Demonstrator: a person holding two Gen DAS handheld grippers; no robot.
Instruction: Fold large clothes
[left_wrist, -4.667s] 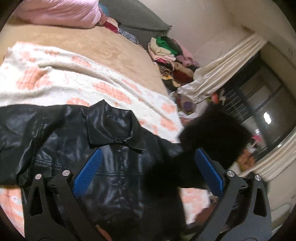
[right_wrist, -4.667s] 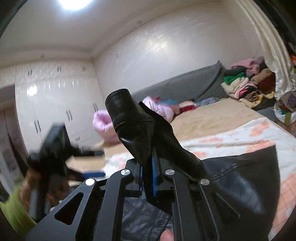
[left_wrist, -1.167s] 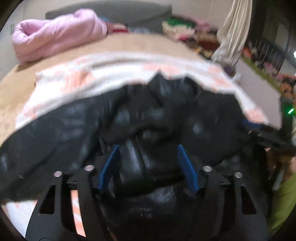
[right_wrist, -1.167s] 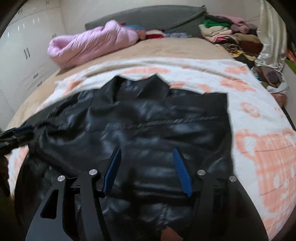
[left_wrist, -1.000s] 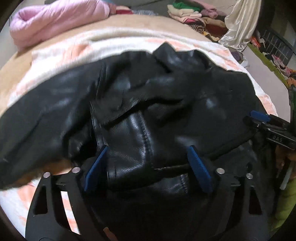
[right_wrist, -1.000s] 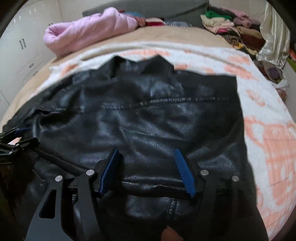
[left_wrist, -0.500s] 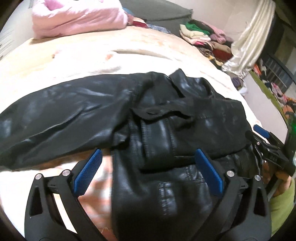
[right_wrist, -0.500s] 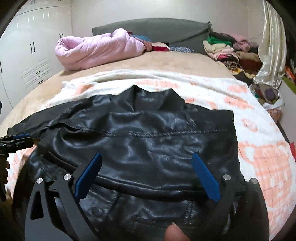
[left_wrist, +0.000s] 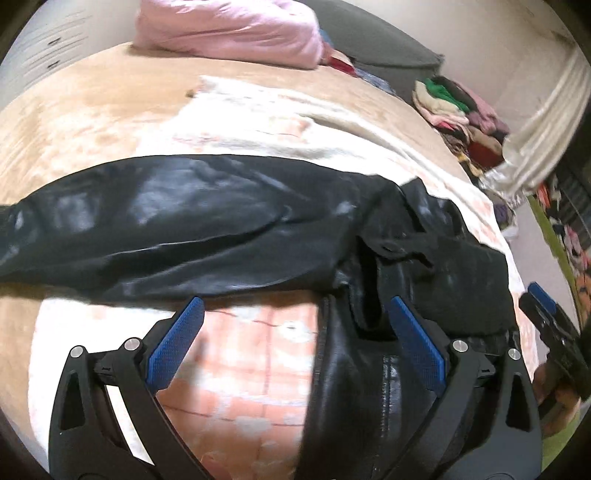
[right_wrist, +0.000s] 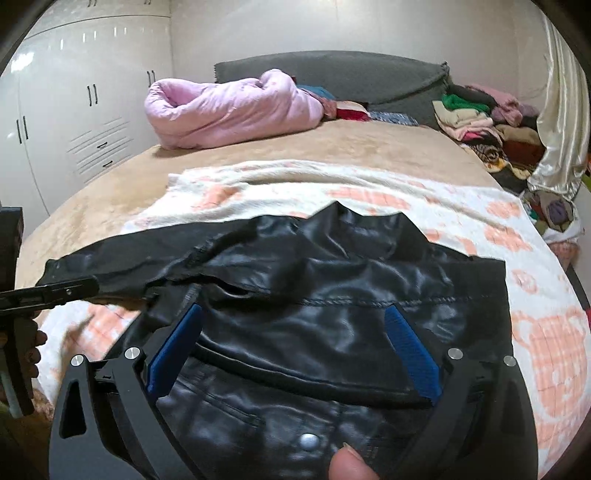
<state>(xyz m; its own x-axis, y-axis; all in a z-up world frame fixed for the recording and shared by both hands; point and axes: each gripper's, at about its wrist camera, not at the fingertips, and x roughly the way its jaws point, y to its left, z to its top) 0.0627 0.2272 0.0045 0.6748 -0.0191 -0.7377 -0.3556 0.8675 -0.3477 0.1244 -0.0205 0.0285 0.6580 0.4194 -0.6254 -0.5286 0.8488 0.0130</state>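
The black jacket (right_wrist: 332, 295) lies flat on the patterned blanket (right_wrist: 535, 343) on the bed (right_wrist: 332, 147), one sleeve (left_wrist: 166, 221) stretched toward 9 o'clock. The left tool (left_wrist: 295, 339) and the right tool (right_wrist: 291, 347) have just been opening; both stand wide apart and hold nothing.

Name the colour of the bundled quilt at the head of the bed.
Pale pink quilt; the right wrist view shows it best.
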